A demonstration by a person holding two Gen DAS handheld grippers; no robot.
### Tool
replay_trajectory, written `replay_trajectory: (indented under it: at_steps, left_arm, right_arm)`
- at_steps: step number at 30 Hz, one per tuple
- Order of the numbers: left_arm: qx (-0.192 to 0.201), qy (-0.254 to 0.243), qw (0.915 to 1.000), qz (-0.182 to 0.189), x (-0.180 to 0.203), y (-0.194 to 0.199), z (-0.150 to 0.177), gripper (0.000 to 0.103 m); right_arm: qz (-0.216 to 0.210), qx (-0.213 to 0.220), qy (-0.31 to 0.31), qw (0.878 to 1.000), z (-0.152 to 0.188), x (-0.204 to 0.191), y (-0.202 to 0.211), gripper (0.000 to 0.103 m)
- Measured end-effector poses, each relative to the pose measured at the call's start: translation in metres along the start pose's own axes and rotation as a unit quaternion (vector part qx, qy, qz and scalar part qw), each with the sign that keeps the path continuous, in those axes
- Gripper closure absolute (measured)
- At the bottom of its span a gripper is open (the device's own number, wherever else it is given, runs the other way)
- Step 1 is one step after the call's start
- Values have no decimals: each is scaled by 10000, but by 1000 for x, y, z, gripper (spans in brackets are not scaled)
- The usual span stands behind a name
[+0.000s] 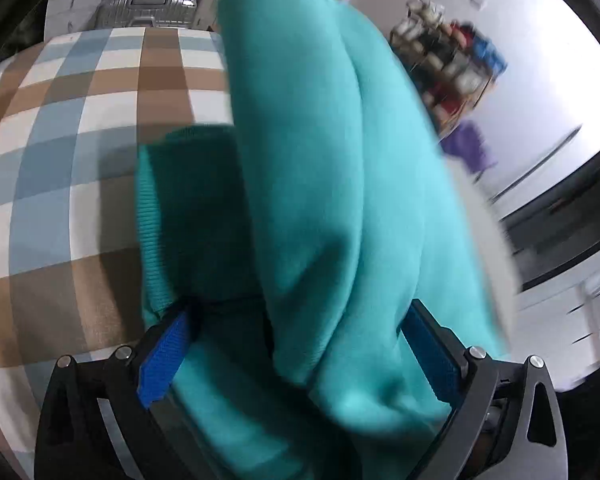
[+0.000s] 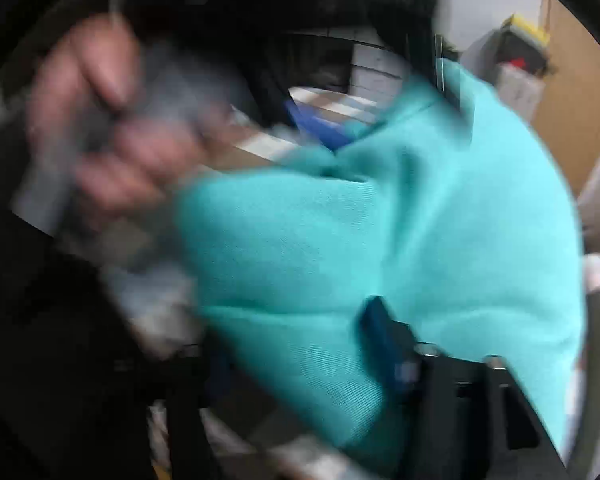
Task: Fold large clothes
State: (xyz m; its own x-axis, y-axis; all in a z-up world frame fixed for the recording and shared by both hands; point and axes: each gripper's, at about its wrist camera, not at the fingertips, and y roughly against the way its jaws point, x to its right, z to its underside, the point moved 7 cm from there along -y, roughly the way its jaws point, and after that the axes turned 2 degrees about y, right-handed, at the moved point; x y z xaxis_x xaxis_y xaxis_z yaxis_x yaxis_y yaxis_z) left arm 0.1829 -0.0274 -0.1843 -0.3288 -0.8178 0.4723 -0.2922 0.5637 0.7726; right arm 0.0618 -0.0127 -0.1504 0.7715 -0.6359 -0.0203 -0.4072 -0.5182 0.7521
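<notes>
A teal sweatshirt [image 1: 324,160] rises in a thick bunch from my left gripper [image 1: 300,308] towards the top of the left wrist view, its ribbed hem [image 1: 152,220] hanging at the left. The jaws stand wide apart, with the blue pads [image 1: 164,356] showing on both sides of the cloth. The right wrist view is blurred. There the same sweatshirt [image 2: 400,232] covers my right gripper [image 2: 296,332]. One blue pad [image 2: 384,344] shows beside the cloth, and the other finger is hidden. A hand [image 2: 100,128] holds the left gripper's handle at the far left.
A bed with a brown, blue and white checked cover [image 1: 80,128] lies under the sweatshirt. A silver suitcase [image 1: 156,8] and white drawers stand beyond it. A rack of small items [image 1: 448,52] stands on the pale floor to the right.
</notes>
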Motion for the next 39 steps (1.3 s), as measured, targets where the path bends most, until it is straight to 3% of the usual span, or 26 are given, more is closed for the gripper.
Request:
replay_trajectory:
  at_steps: [2, 6, 10, 12, 14, 16, 19, 22, 29, 34, 36, 39]
  left_arm:
    - [61, -220, 9995, -207, 4, 3, 3, 6]
    - [195, -194, 9992, -292, -3, 6, 9, 5]
    - [279, -181, 9989, -330, -8, 13, 14, 5]
    - [300, -197, 9987, -362, -8, 13, 17, 5]
    - [315, -205, 9985, -390, -7, 11, 21, 5]
    - [306, -249, 9983, -424, -6, 10, 18, 5]
    - [288, -269, 9983, -419, 1, 4, 13, 5]
    - [287, -351, 9977, -497, 0, 5, 15, 5]
    - [294, -426, 9964, -666, -6, 5, 18, 5]
    - [249, -487, 9965, -640, -5, 6, 20, 5]
    - [277, -535, 9957, -697, -3, 8, 22, 5]
    - [316, -560, 9948, -794, 0, 9, 24, 5]
  right_arm:
    - [-678, 87, -186, 9975, 2, -1, 22, 30]
    - [-844, 401, -795, 9924, -2, 30, 67, 30]
    - [-118, 736, -1537, 9853, -36, 101, 96, 30]
    - [180, 722, -1638, 9837, -65, 128, 96, 38]
    - [519, 650, -1561, 9842, -100, 149, 86, 47]
    - [698, 511, -1493, 9850, -128, 161, 69, 47]
    - [985, -8, -1220, 9876, -164, 174, 15, 58]
    - [949, -605, -1268, 9855, -161, 183, -30, 70]
    - [941, -2031, -1773, 9584, -108, 203, -125, 74]
    - [846, -1928, -1906, 9588, -108, 206, -124, 74]
    - [520, -1549, -2156, 9627, -115, 205, -96, 75]
    - [403, -1108, -2191, 9685, -116, 203, -42, 75]
